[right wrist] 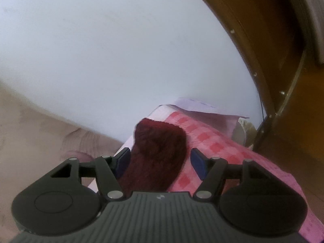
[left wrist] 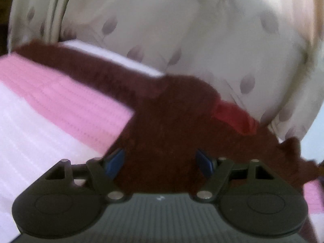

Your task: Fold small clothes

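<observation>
Garment [left wrist: 166, 109], one dark maroon fuzzy knit piece, lay on a pink-and-white cloth [left wrist: 66, 101] spread over the work surface. Left wrist view was motion-blurred. Left gripper [left wrist: 162, 162] had its fingers spread wide with maroon fabric filling the gap; pads did not look pressed into it, so no firm grasp seen. A red tab or label [left wrist: 232, 117] showed on the garment's far side. Right gripper [right wrist: 160, 162] was also wide open, the maroon piece lying between the pads, left pad close to or touching its edge, right pad apart from it. In that view the garment end was rounded, resting near the cloth's near-left edge on pink checks.

Step, as judged: both grippers positioned over opposite ends of the garment, pre-grasp for a fold; no fold clearly made yet. Next move likely needed both sets of fingers to close on an edge layer only, lift lightly, carry one end over the other. Risk: pinching the pink cloth underneath along with the knit.

Counts: one maroon garment, one pink cloth, two grippers, one red tab. Patterned curtain [left wrist: 182, 30] behind, wooden frame [right wrist: 283, 81] at right.
</observation>
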Available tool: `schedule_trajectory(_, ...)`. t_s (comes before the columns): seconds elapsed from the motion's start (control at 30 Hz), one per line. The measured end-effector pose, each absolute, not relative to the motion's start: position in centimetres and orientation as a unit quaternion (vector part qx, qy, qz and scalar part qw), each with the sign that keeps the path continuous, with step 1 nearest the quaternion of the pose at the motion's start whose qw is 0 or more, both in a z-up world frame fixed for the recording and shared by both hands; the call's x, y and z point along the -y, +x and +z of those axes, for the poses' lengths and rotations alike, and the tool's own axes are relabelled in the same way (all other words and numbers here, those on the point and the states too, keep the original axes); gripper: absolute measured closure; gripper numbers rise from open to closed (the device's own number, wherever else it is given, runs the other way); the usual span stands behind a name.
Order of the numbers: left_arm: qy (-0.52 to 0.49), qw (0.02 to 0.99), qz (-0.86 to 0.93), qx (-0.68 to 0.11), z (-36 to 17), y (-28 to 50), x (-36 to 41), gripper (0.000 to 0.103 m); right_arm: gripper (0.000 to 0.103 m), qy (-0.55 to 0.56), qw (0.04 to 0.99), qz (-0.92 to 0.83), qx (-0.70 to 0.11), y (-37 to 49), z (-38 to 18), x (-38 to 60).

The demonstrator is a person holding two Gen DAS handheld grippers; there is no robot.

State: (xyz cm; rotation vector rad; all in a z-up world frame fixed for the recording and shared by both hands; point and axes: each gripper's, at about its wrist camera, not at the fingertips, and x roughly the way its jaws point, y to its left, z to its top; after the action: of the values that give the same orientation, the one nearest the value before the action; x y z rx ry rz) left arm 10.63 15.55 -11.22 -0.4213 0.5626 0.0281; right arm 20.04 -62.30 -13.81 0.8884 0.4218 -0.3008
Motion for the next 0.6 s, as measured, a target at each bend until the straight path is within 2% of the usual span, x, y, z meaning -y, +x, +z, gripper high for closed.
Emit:
schedule_trajectory(0.03,-0.212,0.940,0.014,-0.268,-11.1,10.5,-15.7,0.026,0.036,0.420,0.873,-0.142,-0.202,20.6,-13.8,62.2)
schedule_trajectory(0.07,-0.212,0.939,0.017,-0.269,-11.2,10.6,-15.7,0.026,0.045,0.409,0.877,-0.143,-0.207,21.1,-13.8,61.8)
schedule_trajectory(0.1,-0.208,0.938,0.018,-0.275,-11.3,10.7,-15.6,0.026,0.073,0.391,0.881,-0.149,-0.223,21.6,-13.8,61.5)
schedule_trajectory(0.13,-0.203,0.940,0.019,-0.274,-11.3,10.7,-15.4,0.026,0.088,0.378,0.881,-0.157,-0.238,22.0,-13.9,61.2)
schedule_trajectory(0.2,-0.195,0.941,0.019,-0.275,-11.2,10.6,-15.1,0.026,0.087,0.355,0.893,-0.160,-0.226,21.3,-13.4,60.8)
schedule_trajectory(0.33,-0.202,0.941,0.016,-0.269,-11.4,10.6,-15.3,0.026,0.088,0.378,0.893,-0.208,-0.127,15.2,-11.8,62.1)
schedule_trajectory(0.47,-0.201,0.942,0.012,-0.269,-11.4,10.7,-15.2,0.026,0.088,0.403,0.866,-0.243,-0.167,12.2,-14.2,63.7)
schedule_trajectory(0.6,-0.204,0.942,0.011,-0.267,-11.4,10.6,-15.4,0.026,0.088,0.434,0.853,-0.246,-0.156,11.5,-14.5,63.5)
